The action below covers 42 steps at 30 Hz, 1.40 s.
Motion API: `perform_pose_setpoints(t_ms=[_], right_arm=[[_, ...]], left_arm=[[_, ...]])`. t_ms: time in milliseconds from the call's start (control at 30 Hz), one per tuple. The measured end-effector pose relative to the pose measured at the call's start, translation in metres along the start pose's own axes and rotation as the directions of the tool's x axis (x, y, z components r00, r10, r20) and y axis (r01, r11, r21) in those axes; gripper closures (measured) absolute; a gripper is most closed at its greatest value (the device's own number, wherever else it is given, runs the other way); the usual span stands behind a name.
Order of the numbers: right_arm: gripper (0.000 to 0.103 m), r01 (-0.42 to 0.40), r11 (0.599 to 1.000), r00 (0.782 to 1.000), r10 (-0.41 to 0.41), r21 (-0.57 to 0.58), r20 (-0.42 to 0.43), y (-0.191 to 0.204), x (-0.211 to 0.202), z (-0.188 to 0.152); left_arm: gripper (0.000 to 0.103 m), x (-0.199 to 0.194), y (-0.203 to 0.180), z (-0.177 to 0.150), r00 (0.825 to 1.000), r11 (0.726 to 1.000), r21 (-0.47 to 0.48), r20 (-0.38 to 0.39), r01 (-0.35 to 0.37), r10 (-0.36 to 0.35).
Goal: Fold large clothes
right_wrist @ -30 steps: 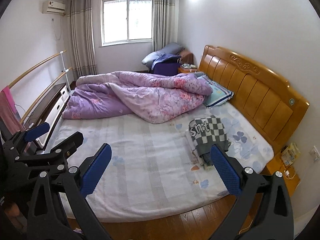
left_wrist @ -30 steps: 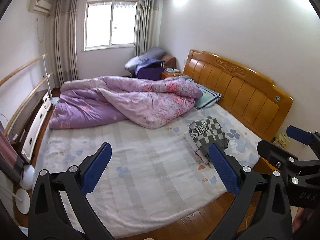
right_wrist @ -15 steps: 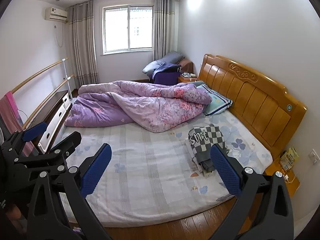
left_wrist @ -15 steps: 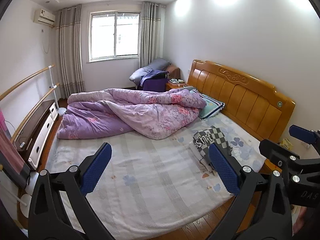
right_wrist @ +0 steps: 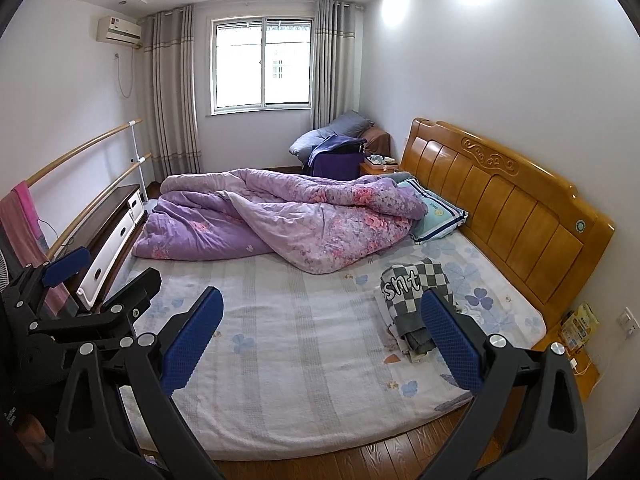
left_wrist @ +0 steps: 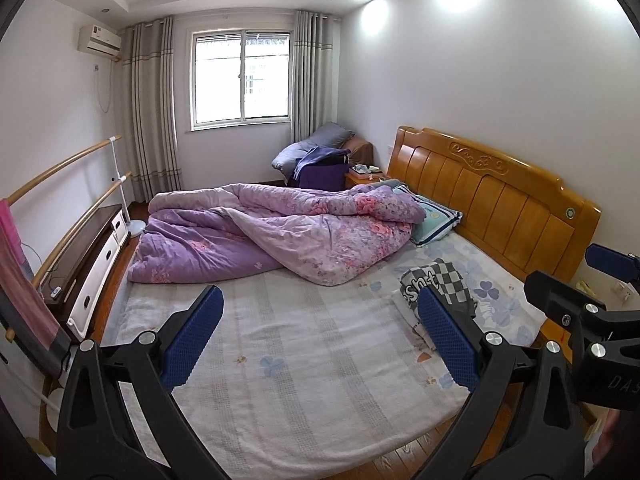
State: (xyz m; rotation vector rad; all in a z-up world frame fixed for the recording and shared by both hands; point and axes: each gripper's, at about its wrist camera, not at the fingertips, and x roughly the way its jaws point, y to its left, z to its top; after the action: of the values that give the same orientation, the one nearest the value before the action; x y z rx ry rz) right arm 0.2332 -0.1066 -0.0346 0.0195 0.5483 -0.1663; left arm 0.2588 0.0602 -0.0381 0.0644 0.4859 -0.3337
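A folded black-and-white checkered garment (left_wrist: 438, 284) lies on the right side of the bed (left_wrist: 304, 364), near the headboard; it also shows in the right wrist view (right_wrist: 416, 292), on top of other folded cloth. My left gripper (left_wrist: 320, 336) is open and empty, held back from the foot side of the bed. My right gripper (right_wrist: 320, 336) is open and empty too, beside the left one. Each gripper shows at the edge of the other's view: the right one (left_wrist: 600, 304) and the left one (right_wrist: 80, 280).
A crumpled purple quilt (left_wrist: 280, 232) covers the far half of the bed, with a pillow (left_wrist: 434, 220) by the wooden headboard (left_wrist: 492, 208). A low cabinet (left_wrist: 92, 264) and wooden rails (left_wrist: 60, 200) stand left. A nightstand (right_wrist: 568, 352) stands right. Wooden floor (right_wrist: 360, 456) lies in front.
Both grippers have pulled back and tilted up from the bed, so more of the room and ceiling shows. Both stay open and empty. The clothes have not moved.
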Motion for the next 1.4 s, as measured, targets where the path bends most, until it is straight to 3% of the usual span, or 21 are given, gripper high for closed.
perform_pose_setpoints(t_ms=[1400], right_arm=[[0.008, 0.005, 1.0, 1.0, -0.006, -0.014, -0.008, 0.01, 0.003, 0.004]], left_arm=[[0.005, 0.004, 0.002, 0.002, 1.0, 1.0, -0.026, 0.001, -0.007, 0.008]])
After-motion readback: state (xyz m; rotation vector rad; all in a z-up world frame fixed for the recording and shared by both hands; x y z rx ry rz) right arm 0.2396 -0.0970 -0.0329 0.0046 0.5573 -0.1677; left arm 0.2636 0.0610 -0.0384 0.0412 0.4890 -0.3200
